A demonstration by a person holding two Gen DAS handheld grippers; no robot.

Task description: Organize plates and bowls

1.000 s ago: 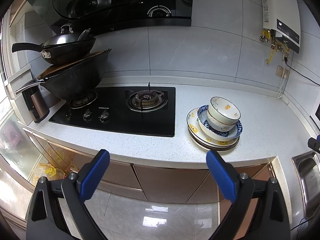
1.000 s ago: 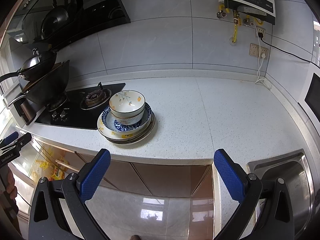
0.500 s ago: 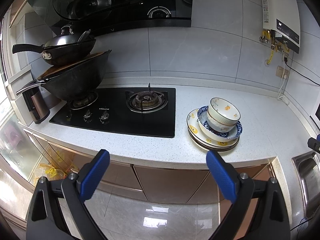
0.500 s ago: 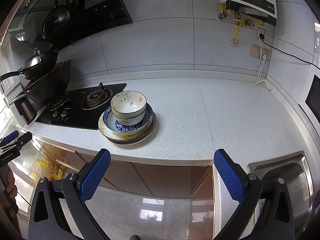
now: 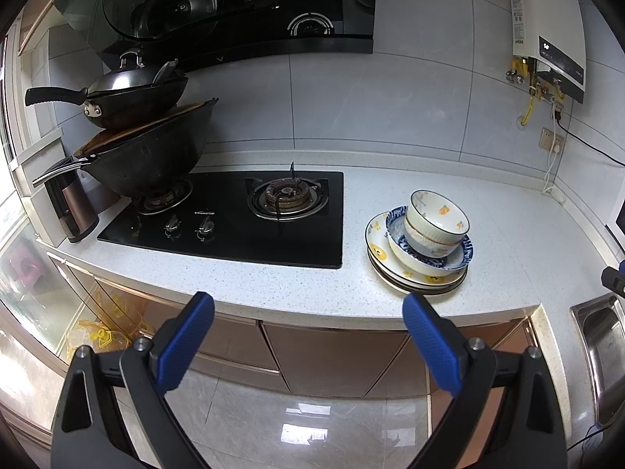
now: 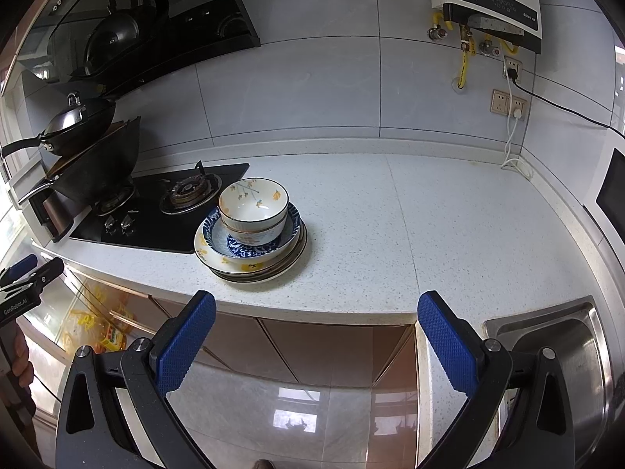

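Holding both grippers out over the floor, short of the counter edge, w/ nothing between the pads. Your left gripper (image 5: 308, 338) is spread wide, blue pads well apart; right gripper (image 6: 316, 336) same deal, wide open & empty.

Landmark = the dish stack (image 6: 252, 242). It sits on the white speckled counter (image 6: 390, 234) near the front edge, just right of the black gas hob (image 5: 234, 219). Bottom of the stack is a few plates (image 5: 394, 273) w/ yellow prints, then a blue-patterned shallow bowl (image 6: 289, 230), then two nested white bowls (image 6: 254, 207) on top, leaning a bit toward the hob.

Right of the stack & closer to you: corner of a steel sink (image 6: 566, 351). Left of the stack, on the hob's far burner: two stacked woks (image 5: 144, 148). Behind the stack & up the tiled wall on the right: water heater (image 6: 492, 4) w/ wall sockets under it.
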